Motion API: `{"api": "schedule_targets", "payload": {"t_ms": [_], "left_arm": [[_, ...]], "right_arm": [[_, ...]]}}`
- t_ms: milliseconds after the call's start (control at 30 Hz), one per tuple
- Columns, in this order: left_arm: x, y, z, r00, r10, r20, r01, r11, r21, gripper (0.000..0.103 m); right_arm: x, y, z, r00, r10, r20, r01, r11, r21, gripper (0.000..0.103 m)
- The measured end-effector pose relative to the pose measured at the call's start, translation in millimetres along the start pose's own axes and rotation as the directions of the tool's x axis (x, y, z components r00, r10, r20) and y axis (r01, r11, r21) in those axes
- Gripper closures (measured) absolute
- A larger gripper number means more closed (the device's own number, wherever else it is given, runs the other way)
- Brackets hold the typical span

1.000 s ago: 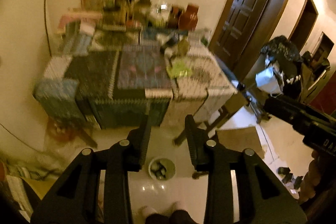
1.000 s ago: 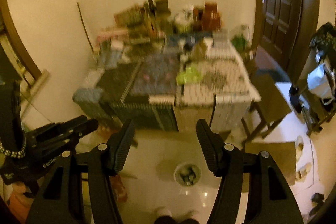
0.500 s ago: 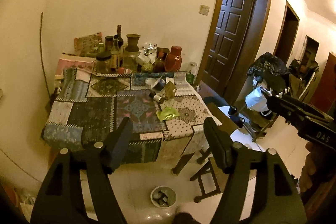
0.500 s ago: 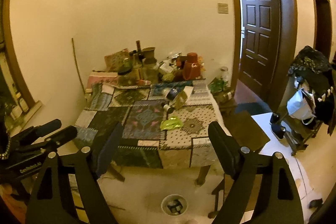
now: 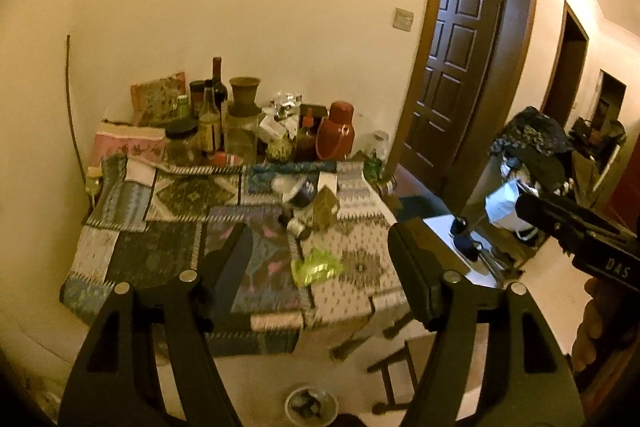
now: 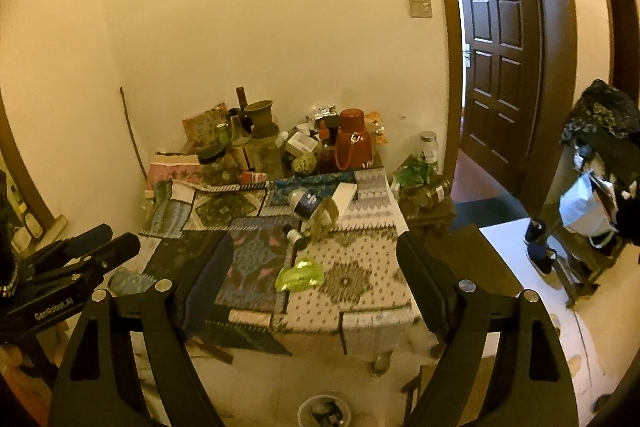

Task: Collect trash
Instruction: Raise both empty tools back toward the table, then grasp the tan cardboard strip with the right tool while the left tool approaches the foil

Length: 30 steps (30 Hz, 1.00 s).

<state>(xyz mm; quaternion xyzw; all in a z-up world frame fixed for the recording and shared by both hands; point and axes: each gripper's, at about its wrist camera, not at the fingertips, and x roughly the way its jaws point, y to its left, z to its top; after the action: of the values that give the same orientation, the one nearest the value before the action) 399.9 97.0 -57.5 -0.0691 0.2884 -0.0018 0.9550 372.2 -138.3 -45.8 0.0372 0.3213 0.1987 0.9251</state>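
Approach stage, by my judgement: nothing gathered yet. Left gripper (image 5: 320, 259) stands with fingers apart and empty; right gripper (image 6: 316, 267) likewise. One green wrapper (image 6: 300, 277) lies near the front edge of the patchwork-covered table (image 6: 360, 303); one small bottle (image 6: 294, 235) and one tipped can (image 6: 306, 201) lie behind it. One bin (image 6: 324, 413) sits on the floor below. Next move calls for lowering a gripper onto the wrapper.

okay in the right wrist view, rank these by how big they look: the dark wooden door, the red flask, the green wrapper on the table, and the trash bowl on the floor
1. dark wooden door
2. red flask
3. and 4. trash bowl and green wrapper look about alike; the picture's lower edge crops the bowl, so I won't rank them.
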Motion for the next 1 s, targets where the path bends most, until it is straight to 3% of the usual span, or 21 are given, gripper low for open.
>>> {"api": "schedule_targets", "payload": {"t_ms": [333, 633, 833, 1000], "left_arm": [[77.7, -27.6, 37.8, 0.997, 0.077, -0.03, -0.079, 0.995, -0.064, 0.034], [139.5, -1.4, 42.2, 0.984, 0.131, -0.125, -0.142, 0.986, -0.09, 0.034], [188.8, 41.3, 47.3, 0.974, 0.125, -0.19, -0.145, 0.985, -0.095, 0.034], [234.8, 79.0, 55.8, 0.962, 0.105, -0.254, -0.133, 0.986, -0.096, 0.034]], "right_arm": [[60.8, -48.0, 39.2, 0.995, 0.076, -0.072, -0.079, 0.996, -0.039, 0.022], [137.2, -61.8, 38.7, 0.976, 0.087, -0.198, -0.081, 0.996, 0.036, 0.022], [197.1, -57.4, 34.1, 0.951, 0.086, -0.297, -0.055, 0.993, 0.109, 0.022], [262.6, -48.2, 24.9, 0.91, 0.094, -0.404, -0.022, 0.984, 0.179, 0.022]]}}
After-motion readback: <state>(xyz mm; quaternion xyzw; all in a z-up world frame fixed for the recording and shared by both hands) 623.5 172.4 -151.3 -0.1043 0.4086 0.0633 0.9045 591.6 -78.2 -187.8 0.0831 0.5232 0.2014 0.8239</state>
